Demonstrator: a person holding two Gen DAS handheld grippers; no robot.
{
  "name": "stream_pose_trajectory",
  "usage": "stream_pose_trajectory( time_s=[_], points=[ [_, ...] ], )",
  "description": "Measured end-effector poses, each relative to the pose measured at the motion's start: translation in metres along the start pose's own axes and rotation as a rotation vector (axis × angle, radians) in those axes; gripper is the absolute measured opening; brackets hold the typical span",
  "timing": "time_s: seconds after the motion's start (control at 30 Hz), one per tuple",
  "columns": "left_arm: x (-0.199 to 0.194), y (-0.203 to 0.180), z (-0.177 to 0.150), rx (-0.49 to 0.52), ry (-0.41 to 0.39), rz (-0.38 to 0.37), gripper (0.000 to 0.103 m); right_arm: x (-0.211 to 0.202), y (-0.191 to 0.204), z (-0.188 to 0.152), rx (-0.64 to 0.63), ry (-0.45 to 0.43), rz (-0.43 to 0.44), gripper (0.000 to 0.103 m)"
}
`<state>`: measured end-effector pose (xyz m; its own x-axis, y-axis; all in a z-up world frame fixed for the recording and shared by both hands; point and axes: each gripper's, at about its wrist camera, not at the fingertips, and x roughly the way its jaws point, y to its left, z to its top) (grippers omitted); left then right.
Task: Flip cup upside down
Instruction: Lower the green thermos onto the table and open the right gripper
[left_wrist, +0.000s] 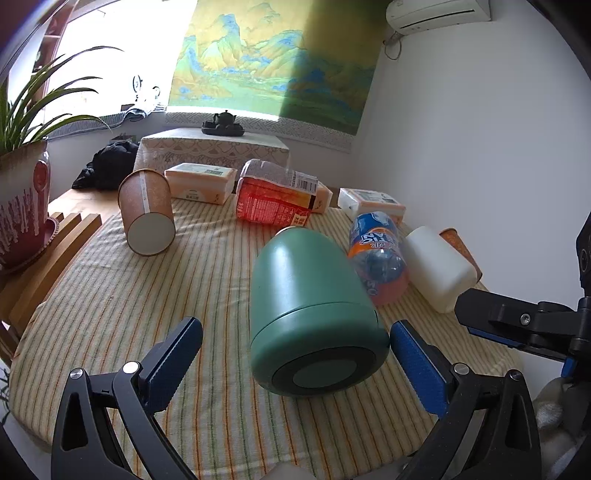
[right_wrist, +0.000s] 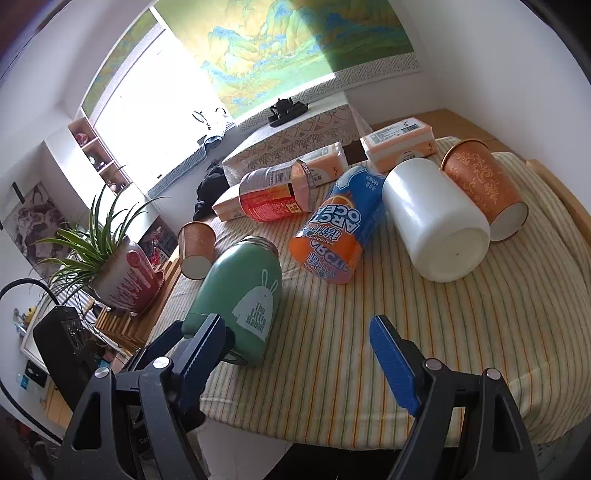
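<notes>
A green insulated cup (left_wrist: 310, 314) with a rabbit print lies on its side on the striped cloth, base toward me; it also shows in the right wrist view (right_wrist: 240, 295). My left gripper (left_wrist: 295, 345) is open with a finger on each side of its base, not gripping it. My right gripper (right_wrist: 299, 343) is open and empty above the cloth, to the right of the green cup; it also shows at the right edge of the left wrist view (left_wrist: 491, 317). A white cup (right_wrist: 436, 218), an orange patterned cup (right_wrist: 484, 188) and a brown paper cup (right_wrist: 195, 243) also lie on their sides.
An orange-blue soda bottle (right_wrist: 332, 225) lies between the green and white cups. A red snack pack (right_wrist: 273, 199) and tissue packs (right_wrist: 399, 144) lie at the back. A potted plant (right_wrist: 118, 273) stands on a wooden stand at the left. The table's front edge (right_wrist: 332, 424) is near my fingers.
</notes>
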<state>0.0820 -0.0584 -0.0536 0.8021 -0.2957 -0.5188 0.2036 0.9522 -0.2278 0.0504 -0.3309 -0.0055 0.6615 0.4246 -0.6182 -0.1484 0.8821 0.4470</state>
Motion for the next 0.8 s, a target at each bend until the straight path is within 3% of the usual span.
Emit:
stream_pose_trajectory(
  time_s=[0.33, 0.7, 0.8],
  points=[
    [0.011, -0.010, -0.003, 0.009, 0.003, 0.038, 0.103, 0.001, 0.009, 0.007, -0.051, 0.016, 0.017, 0.077],
    [-0.007, 0.020, 0.015, 0.017, -0.063, 0.070, 0.100, -0.001, 0.019, 0.021, -0.154, 0.035, 0.019, 0.076],
    [-0.007, 0.032, 0.019, -0.002, -0.034, 0.042, 0.101, 0.001, 0.028, 0.026, -0.232, 0.035, -0.016, 0.076]
  ],
)
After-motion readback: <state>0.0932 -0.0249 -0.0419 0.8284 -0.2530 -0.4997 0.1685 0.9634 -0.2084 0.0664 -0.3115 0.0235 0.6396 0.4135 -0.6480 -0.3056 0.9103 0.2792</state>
